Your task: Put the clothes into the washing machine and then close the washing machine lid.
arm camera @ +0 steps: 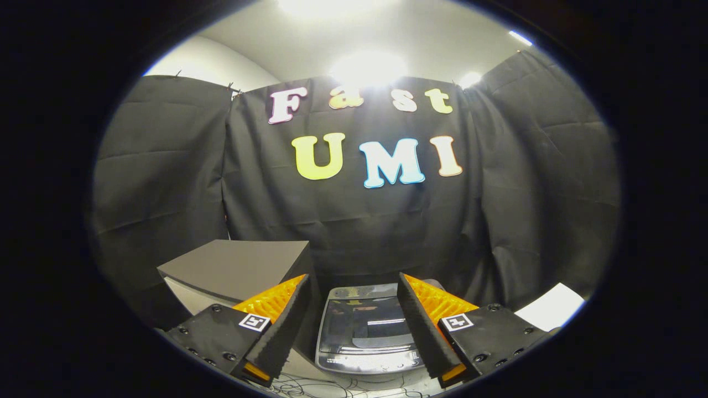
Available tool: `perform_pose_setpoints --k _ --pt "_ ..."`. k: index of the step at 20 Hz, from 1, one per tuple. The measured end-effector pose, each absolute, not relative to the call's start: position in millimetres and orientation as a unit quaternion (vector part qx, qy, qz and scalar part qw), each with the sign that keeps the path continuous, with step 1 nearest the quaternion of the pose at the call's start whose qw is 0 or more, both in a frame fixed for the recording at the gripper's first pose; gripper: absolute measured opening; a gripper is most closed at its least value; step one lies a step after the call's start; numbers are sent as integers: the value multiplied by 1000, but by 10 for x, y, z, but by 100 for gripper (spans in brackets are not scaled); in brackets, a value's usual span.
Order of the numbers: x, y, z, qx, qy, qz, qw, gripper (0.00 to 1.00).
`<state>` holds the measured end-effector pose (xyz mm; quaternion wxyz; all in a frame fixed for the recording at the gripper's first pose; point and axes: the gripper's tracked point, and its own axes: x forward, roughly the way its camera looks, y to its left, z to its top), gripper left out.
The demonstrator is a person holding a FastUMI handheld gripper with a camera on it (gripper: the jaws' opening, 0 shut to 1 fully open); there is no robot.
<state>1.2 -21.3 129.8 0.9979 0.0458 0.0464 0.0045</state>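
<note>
The claw (354, 309) stands wide open w/ nothing in it, its two black-padded fingers (287, 326) spread well apart and tilted outward. The washing machine (365, 331) sits beyond and below them, seen through the gap between the fingers, approx. centred, maybe a touch nearer the right finger. Its glass lid (368, 323) looks flat and down, reflecting the ceiling lights, though from this high angle I can't tell for sure that it's fully shut. No clothes can be made out here; where they lie can't be told. To the left of the machine, just behind the left finger, a dark grey box (238, 265) w/ a flat top stands taller than the machine. Far right, past the right finger, a white sheet (553, 307) lies on the surface. Thin wires (332, 384) trail across the near floor in front of the machine. Judgement: the key relation is that the machine lies straight ahead and lower than the claw, its long axis running near-to-far, so any move to it is fwd and down, w/ little sideways correction. If the lid is closed it'd need lifting first, prob. from the near edge by the control strip.
</note>
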Motion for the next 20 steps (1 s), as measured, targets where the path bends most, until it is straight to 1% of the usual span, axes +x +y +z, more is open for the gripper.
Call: perform_pose_setpoints --k 8,15,20 --pt "-461 -208 1264 18 21 -4 1000 97" --pt "-586 -159 1313 13 1 -7 1000 97" --pt "-545 -114 1257 13 2 -8 1000 97"
